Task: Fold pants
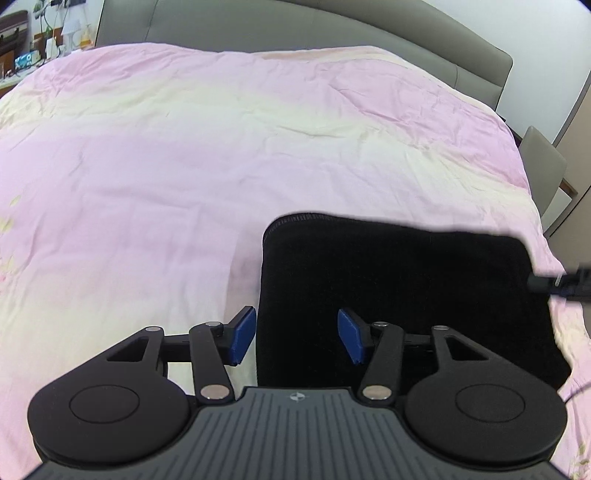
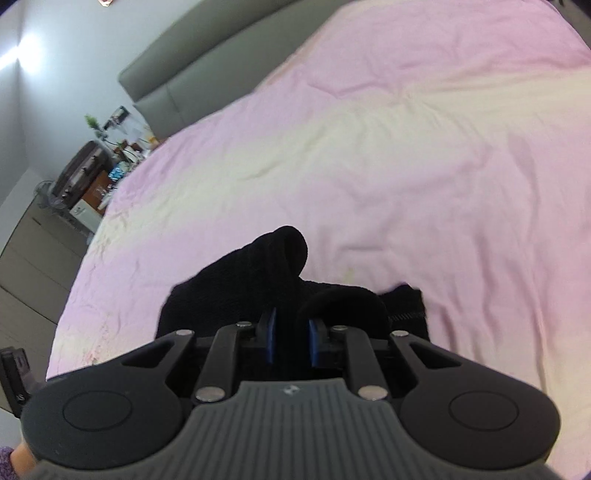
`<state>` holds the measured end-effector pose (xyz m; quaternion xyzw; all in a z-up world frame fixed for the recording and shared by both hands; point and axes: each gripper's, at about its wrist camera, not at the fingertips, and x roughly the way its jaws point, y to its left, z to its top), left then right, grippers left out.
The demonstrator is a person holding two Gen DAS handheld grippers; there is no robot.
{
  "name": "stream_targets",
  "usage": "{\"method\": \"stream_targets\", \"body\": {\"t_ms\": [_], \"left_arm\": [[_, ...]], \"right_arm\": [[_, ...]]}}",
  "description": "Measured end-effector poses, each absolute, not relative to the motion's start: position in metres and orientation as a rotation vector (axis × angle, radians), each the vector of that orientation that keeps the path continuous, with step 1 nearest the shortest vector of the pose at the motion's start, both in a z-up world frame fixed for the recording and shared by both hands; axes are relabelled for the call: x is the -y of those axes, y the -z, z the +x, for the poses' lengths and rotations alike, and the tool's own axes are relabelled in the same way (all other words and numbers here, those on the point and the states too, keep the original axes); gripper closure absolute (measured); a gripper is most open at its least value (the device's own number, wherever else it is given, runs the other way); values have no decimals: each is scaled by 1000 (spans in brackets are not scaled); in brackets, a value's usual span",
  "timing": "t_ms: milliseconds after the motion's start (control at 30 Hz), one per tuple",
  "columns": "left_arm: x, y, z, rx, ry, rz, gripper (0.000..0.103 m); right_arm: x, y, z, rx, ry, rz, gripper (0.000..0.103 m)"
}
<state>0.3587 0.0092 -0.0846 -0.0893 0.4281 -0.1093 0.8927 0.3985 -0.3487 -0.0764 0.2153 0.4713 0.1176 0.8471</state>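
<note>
Pants [image 1: 406, 295] lie folded on bed [image 1: 184, 166]; our left gripper [image 1: 297, 334] gapes, right gripper [image 2: 291, 341] pinches cloth; tidying remains.

One pair black pants [image 1: 406, 295] on bed [image 1: 184, 166]. One pink-and-cream bedcover. Two hand-held grippers: left [image 1: 297, 338] and right [image 2: 291, 341], two blue pads each. One grey headboard [image 1: 295, 26] behind bed. One dark suitcase [image 2: 79, 171] beside bed.
</note>
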Motion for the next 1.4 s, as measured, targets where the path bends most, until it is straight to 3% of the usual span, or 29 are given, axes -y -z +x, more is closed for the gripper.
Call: {"method": "stream_targets", "body": {"t_ms": [133, 333, 467, 667, 1033, 1200, 1400], "left_arm": [[3, 85, 382, -870, 217, -160, 48], [23, 100, 415, -877, 205, -46, 49], [31, 119, 438, -971, 211, -67, 64], [64, 146, 462, -1064, 130, 54, 67], [45, 82, 396, -981, 205, 133, 66], [40, 59, 334, -927, 248, 176, 60], [36, 44, 262, -872, 301, 226, 38]], "right_arm": [[366, 117, 392, -1030, -150, 480, 87], [353, 126, 394, -1063, -115, 241, 89], [355, 131, 398, -1077, -117, 221, 89], [343, 136, 398, -1078, -94, 170, 89], [330, 81, 357, -997, -144, 101, 85], [305, 59, 313, -920, -218, -7, 85], [299, 88, 278, -915, -200, -59, 85]]}}
